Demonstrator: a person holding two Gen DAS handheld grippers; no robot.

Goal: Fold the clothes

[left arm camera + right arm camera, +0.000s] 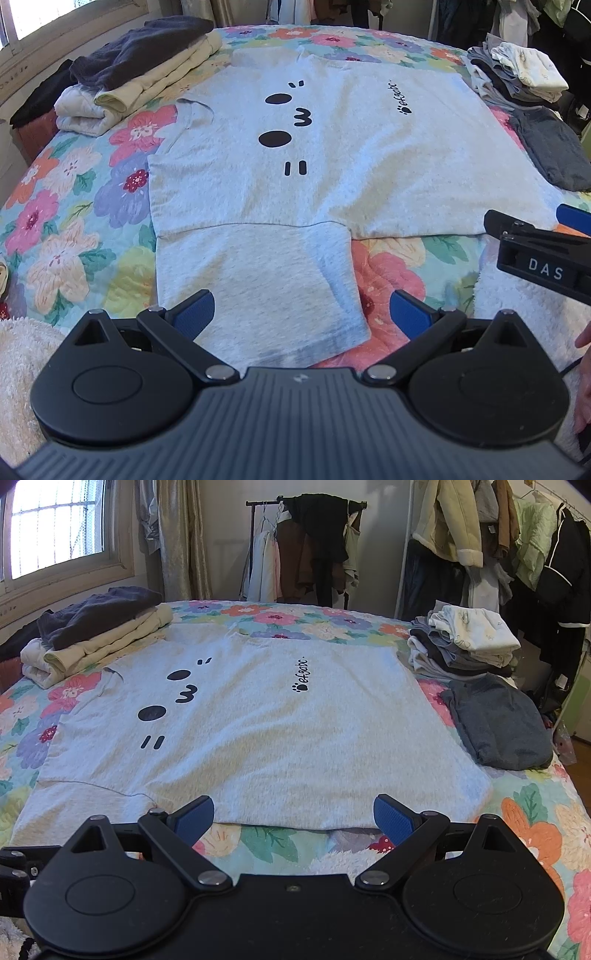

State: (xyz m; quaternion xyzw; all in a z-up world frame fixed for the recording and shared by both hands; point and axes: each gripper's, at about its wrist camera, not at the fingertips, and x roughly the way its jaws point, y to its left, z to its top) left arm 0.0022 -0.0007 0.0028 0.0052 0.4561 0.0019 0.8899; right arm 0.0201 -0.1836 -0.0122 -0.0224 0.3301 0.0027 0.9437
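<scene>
Floral quilt (535, 812) covers bed; grey T-shirt (258, 738) with black cartoon face lies flat across it, near sleeve spread toward left gripper (301, 314). Folded stacks (465, 642) flank both sides. Left gripper and right gripper (293, 814) both hover, fingers spread, gripping nothing

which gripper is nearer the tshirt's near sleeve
Left. The left gripper is open right over the end of the near sleeve of the grey t-shirt. The right gripper, also open, sits further along the shirt's near edge, toward the hem.
</scene>
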